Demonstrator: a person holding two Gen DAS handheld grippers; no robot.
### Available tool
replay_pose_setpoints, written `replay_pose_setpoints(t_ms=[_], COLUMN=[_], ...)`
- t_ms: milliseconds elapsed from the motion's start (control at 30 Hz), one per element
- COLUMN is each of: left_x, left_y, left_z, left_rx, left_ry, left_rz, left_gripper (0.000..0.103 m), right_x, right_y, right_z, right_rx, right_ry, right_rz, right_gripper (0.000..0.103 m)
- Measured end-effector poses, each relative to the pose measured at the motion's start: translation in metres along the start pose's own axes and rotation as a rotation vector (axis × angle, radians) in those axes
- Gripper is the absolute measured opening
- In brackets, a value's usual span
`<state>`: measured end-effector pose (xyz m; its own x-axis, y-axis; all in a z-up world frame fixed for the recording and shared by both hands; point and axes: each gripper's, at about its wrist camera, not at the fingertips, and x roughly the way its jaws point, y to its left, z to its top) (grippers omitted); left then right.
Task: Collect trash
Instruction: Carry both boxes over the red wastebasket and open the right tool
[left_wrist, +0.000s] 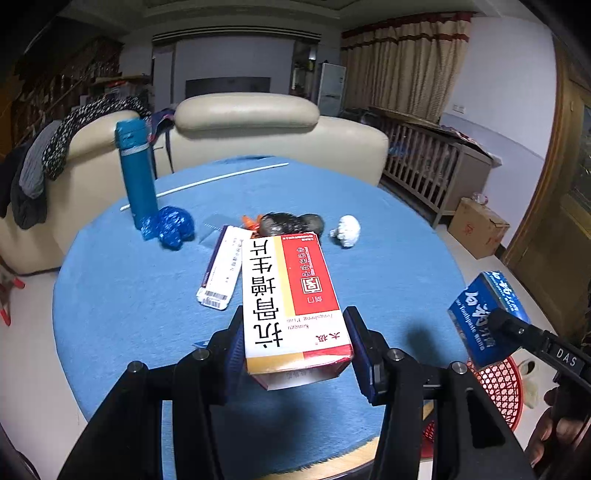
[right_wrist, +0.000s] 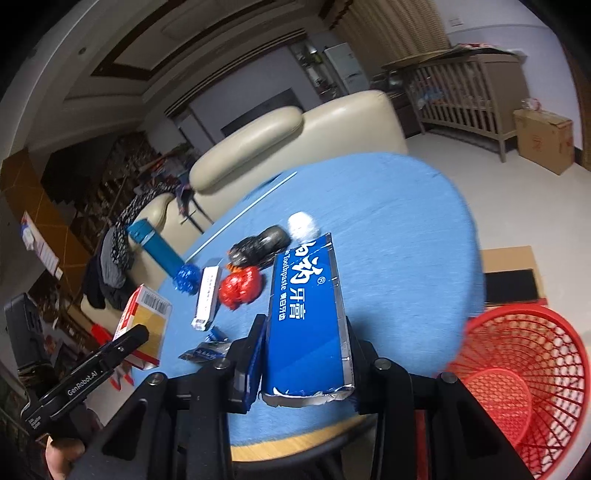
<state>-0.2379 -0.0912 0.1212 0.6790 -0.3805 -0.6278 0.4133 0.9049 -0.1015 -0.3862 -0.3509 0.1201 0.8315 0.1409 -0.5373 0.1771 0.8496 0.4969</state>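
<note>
Standing just beside the blue round table (right_wrist: 388, 206), the red mesh basket (right_wrist: 524, 373) sits lower. Left gripper (left_wrist: 295, 347) is clamped on the red-and-white medicine box (left_wrist: 291, 295), above the table. Right gripper (right_wrist: 306, 354) is clamped on the blue toothpaste box (right_wrist: 306, 317), over the table's near edge.

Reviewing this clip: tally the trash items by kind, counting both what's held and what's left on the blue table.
Cardboard boxes: 3 (medicine box, toothpaste box, slim white box)
Crumpled bags or wrappers: 4 (blue, black, white, red)
Flat foil wrapper: 1
Total: 8
</note>
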Motion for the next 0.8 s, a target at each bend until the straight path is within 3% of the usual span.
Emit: replay_pose_setpoints(t_ms=[367, 800], left_x=[-0.002, 0.015], left_y=[-0.056, -0.140], left_z=[-0.005, -0.017], left_rx=[0.131, 0.292], left_ry=[0.006, 0.081], left_rz=[-0.068, -0.199], left_gripper=[0.052, 0.052], right_x=[-0.043, -0.056], right_y=[-0.066, -0.145], right_z=[-0.007, -0.031], right_rx=[0.068, 0.186], right_ry=[-0.054, -0.032], right_rz=[-0.102, -0.206], right_gripper=[0.039, 0.039])
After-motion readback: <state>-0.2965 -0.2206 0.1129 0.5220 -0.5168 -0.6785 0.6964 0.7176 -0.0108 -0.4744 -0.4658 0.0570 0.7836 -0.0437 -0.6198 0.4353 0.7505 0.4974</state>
